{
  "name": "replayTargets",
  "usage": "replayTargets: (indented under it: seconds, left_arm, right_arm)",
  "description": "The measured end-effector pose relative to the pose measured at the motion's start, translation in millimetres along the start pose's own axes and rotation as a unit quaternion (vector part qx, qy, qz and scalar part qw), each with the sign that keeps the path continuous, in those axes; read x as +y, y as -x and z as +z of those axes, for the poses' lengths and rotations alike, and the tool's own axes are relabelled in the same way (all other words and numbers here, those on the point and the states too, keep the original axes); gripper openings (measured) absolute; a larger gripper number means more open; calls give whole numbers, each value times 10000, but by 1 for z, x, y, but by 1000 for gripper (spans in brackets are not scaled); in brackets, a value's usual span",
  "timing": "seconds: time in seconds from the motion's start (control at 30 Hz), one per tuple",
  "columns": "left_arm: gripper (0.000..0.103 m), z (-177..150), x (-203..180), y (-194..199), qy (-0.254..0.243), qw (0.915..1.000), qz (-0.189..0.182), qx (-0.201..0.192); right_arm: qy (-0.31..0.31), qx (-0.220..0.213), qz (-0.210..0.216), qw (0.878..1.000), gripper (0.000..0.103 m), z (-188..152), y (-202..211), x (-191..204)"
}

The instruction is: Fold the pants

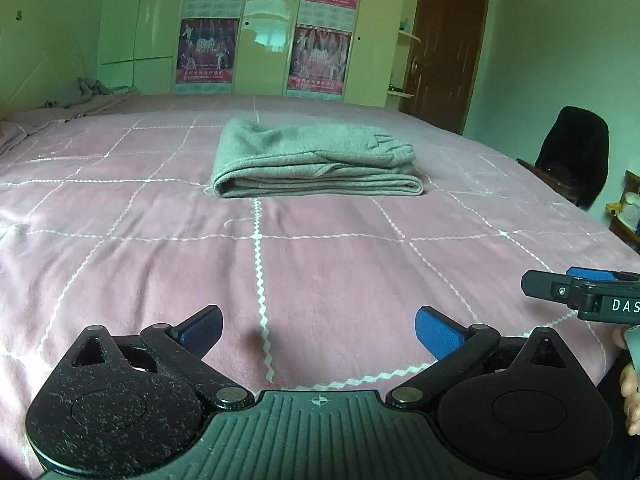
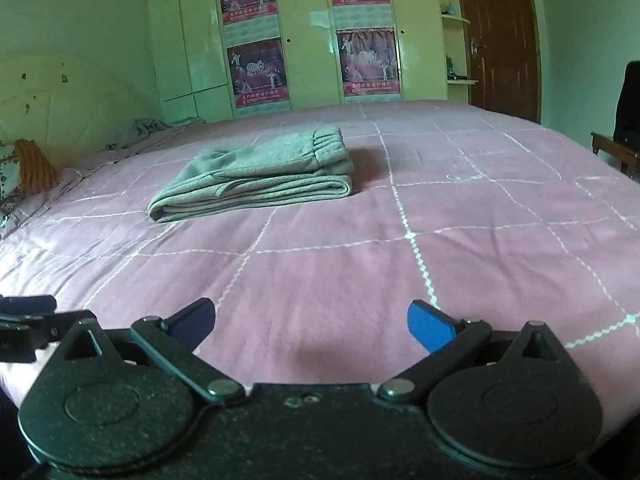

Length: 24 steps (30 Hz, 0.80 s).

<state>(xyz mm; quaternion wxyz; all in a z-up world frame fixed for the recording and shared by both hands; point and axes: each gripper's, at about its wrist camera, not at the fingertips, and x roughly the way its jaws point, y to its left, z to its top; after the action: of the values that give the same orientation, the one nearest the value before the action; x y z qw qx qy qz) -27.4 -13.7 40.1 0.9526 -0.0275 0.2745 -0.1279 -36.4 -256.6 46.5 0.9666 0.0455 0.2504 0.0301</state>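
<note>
Grey pants folded in flat stack mid-bed, long axis 3-to-9. At 12 o'clock from left gripper, 11 o'clock from right gripper. Both spread wide, empty, well apart from stack; left seemingly nearer.

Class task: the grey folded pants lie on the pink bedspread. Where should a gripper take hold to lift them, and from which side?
Probably grip the folded pants at the rounded fold edge nearest the grippers, coming in low from the near side. All layers meet there, so one pinch would likely hold the whole stack.
</note>
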Motion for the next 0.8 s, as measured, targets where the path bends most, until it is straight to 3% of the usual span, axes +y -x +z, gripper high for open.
replayTargets:
  seconds: [0.8]
  left_arm:
    - [102, -3, 1, -6, 83, 10000, -45, 3]
  right_arm:
    - [124, -86, -63, 9999, 103, -7, 7, 5]
